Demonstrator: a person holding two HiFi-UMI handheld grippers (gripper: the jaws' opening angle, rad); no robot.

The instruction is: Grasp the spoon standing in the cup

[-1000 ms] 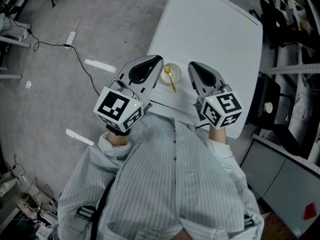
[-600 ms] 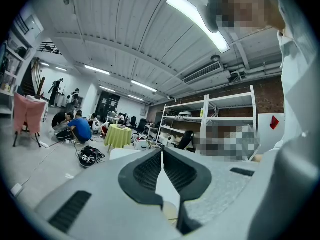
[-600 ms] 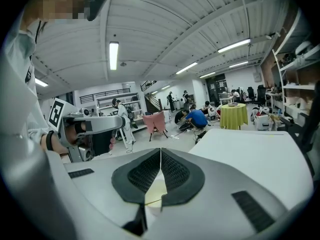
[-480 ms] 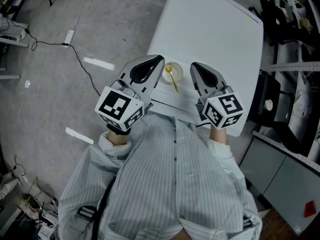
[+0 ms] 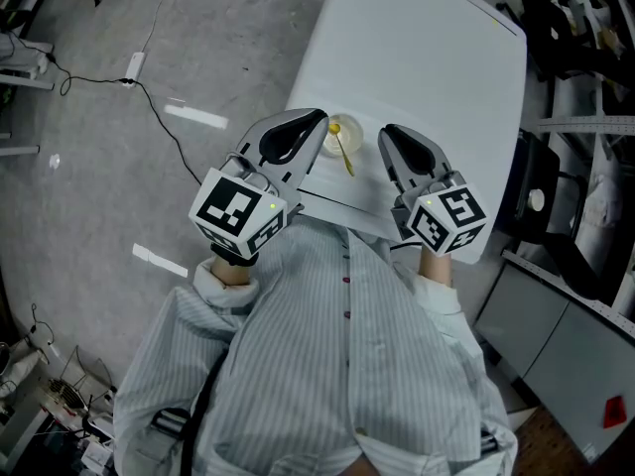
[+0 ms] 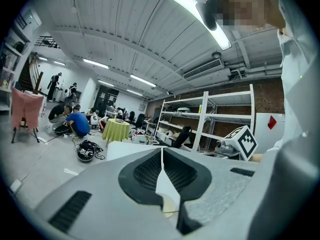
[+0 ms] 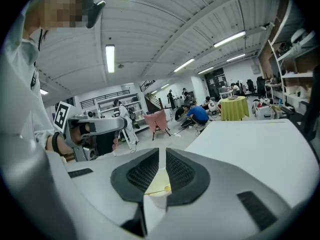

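A small pale cup (image 5: 349,129) stands near the front edge of the white table (image 5: 427,58), with a gold spoon (image 5: 341,149) leaning out of it toward me. My left gripper (image 5: 316,125) hovers just left of the cup, jaws shut and empty. My right gripper (image 5: 383,135) hangs just right of it; its jaws have just been opening by a hair and still stand together, nothing between them. Through the slit of the right gripper (image 7: 161,153) the cup (image 7: 159,198) and spoon (image 7: 159,189) show below. The left gripper (image 6: 161,151) shows a sliver of the cup (image 6: 169,204).
A cable and a power strip (image 5: 134,65) lie on the grey floor left of the table. Dark shelving and a chair (image 5: 541,201) crowd the table's right side. People (image 6: 75,124) sit far back in the hall.
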